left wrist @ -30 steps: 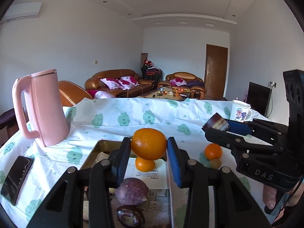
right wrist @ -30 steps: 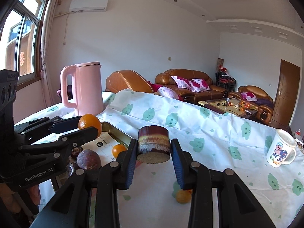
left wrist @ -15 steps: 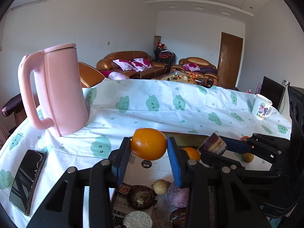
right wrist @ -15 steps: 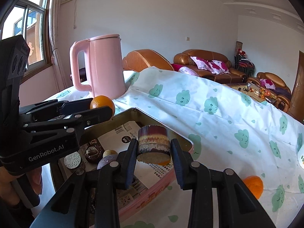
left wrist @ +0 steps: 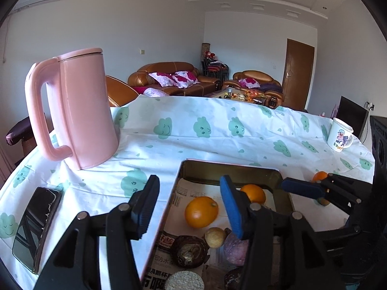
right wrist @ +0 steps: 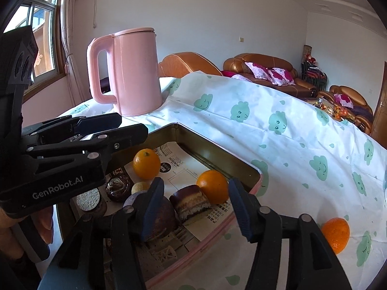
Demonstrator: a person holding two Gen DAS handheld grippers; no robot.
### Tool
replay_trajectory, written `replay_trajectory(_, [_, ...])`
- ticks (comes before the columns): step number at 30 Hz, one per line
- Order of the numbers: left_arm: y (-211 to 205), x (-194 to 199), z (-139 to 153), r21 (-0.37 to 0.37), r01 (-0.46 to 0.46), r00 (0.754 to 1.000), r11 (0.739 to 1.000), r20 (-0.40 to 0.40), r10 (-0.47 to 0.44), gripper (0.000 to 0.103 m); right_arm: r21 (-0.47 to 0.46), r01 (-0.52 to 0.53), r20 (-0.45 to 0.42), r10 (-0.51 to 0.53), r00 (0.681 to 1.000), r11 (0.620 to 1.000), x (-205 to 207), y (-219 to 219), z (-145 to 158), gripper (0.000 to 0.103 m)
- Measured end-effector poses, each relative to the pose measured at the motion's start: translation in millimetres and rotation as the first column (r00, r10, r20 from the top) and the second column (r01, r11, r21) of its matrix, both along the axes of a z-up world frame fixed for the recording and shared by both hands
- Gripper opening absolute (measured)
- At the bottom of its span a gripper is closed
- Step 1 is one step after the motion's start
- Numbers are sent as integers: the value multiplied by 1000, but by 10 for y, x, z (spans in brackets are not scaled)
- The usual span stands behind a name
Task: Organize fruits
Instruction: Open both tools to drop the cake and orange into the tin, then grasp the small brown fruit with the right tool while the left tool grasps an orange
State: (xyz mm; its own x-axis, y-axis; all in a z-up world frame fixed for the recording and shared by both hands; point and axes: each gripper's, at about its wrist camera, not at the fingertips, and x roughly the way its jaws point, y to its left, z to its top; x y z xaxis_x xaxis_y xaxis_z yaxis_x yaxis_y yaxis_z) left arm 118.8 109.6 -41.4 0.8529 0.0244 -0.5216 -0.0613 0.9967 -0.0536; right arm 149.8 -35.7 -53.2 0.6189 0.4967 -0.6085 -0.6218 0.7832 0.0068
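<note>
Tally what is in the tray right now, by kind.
Oranges: 2
Layered cake piece: 1
Small yellow fruit: 1
Dark brown or purple fruits: 3
Grainy round disc: 1
Total: 8

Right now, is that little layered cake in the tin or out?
In. The layered cake lies on the newspaper inside the tin, beside an orange.

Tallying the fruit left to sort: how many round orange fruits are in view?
3, maybe more hidden. Two lie in the metal tray: one orange at its far left, another by the layered cake slice. A third sits on the tablecloth.
</note>
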Motion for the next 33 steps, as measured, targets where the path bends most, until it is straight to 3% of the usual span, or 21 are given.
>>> replay_trajectory(5, [-147,-179,106,-6,24,997,1000,71,-24,77,-59,157,53,-154,987,986,-128,-552,62,58])
replay_trajectory(11, [-474,-249,197,-10,95,989,995,112,-93,82,-117,330,-17,-334,943,937,-23,-1240,-127,58])
replay_trajectory(14, [-650,-260,197,8,124,985,992,118,-124,88,-126,342,-62,-351,934,931,29,-1320,-199,58])
replay_trajectory(24, [-809,-259,170,21,154,982,988,109,-155,88,-126,327,-184,-346,920,937,206,-1224,-333,56])
replay_trajectory(26, [-828,-268,172,25,157,981,987,110,-159,88,-108,338,-206,-354,912,935,261,-1252,-341,42])
replay_trajectory(30, [-914,-263,176,36,170,979,985,106,-173,88,-83,347,-236,-356,904,934,301,-1303,-345,27])
replay_trajectory(33, [-1018,-236,175,41,187,977,981,97,-190,88,-64,343,-229,-348,909,937,247,-1377,-321,27])
